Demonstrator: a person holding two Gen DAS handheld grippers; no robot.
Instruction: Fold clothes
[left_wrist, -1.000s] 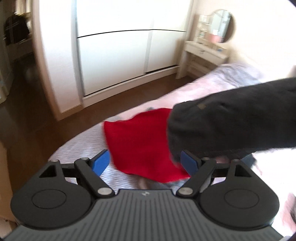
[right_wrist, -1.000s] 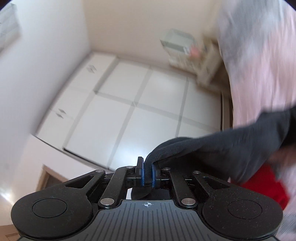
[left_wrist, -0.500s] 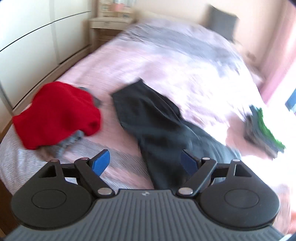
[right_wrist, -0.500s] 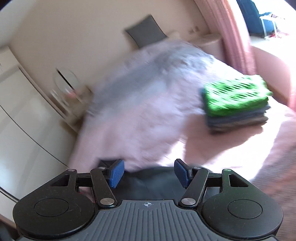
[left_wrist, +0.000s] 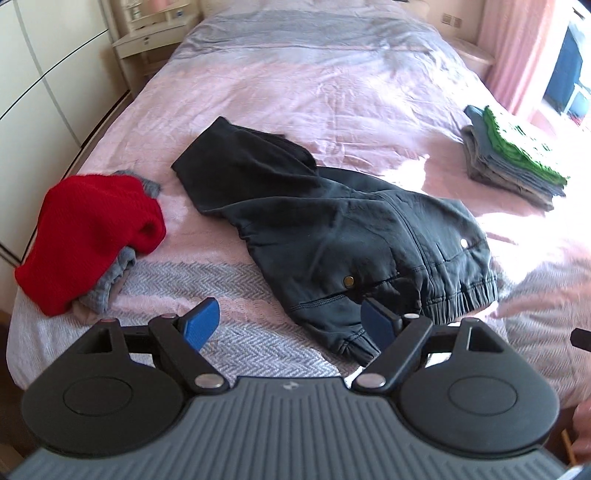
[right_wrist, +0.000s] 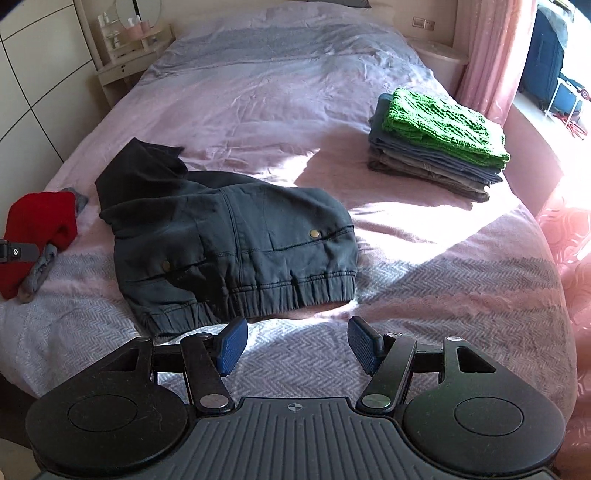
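Note:
A dark pair of trousers lies crumpled on the pink bed, its elastic waistband toward me; it also shows in the right wrist view. My left gripper is open and empty, hovering just short of the waistband's left end. My right gripper is open and empty, just short of the waistband's middle. A red sweater lies heaped on a grey garment at the bed's left edge. A stack of folded clothes with a green knit on top sits at the right.
The pink bed cover stretches far beyond the trousers. White wardrobe doors and a bedside shelf stand at the left. A pink curtain and a blue suitcase are at the right.
The right gripper opened and let go of the dark trousers, which now lie on the bed. Both views swung from the wardrobe round to the bed.

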